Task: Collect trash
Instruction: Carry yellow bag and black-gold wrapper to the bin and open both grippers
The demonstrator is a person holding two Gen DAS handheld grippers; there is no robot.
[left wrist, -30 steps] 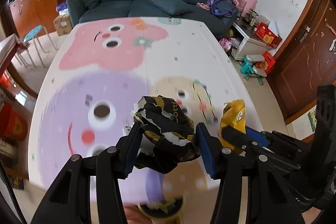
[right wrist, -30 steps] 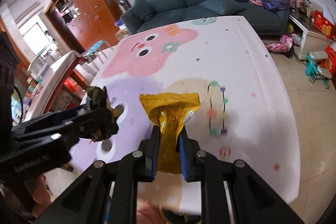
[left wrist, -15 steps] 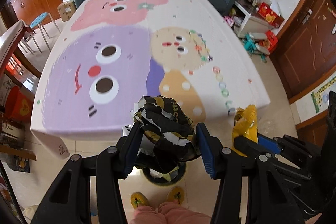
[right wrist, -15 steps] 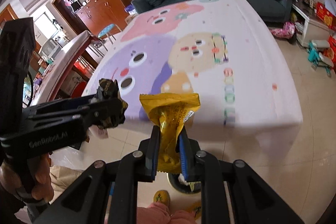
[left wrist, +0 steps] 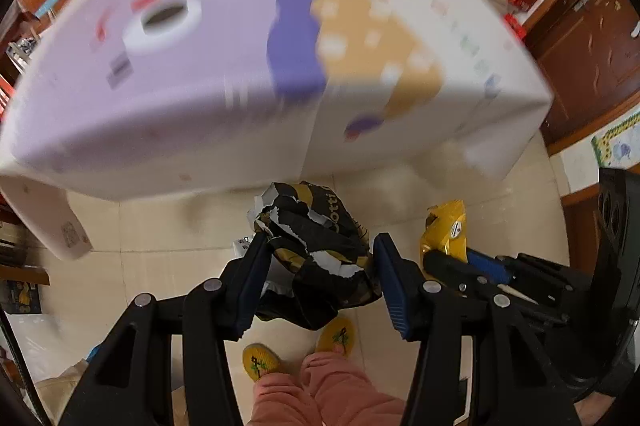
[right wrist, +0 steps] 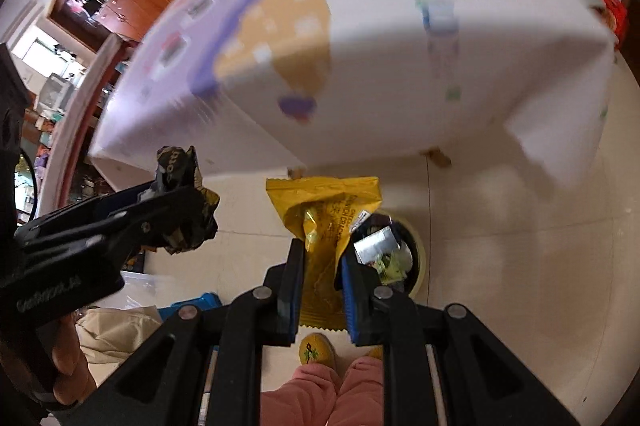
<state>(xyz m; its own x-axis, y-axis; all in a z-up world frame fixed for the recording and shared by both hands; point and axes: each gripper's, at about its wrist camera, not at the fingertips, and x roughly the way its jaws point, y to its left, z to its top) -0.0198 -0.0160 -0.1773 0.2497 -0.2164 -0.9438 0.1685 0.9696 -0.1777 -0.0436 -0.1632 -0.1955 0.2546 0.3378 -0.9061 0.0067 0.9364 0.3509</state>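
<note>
Left claw [left wrist: 320, 266] pinching crumpled black wrapper [left wrist: 316, 246], right claw [right wrist: 320, 266] pinching yellow packet [right wrist: 324, 210], bin [right wrist: 412, 254] only in right view.

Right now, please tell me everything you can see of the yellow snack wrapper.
The yellow snack wrapper is glossy foil-like plastic, creased, with dark print and a small white label. It stands roughly upright, its crimped top flared wide, its lower part pinched in the right gripper. It hangs above the floor, near a round bin that already holds trash.
</note>
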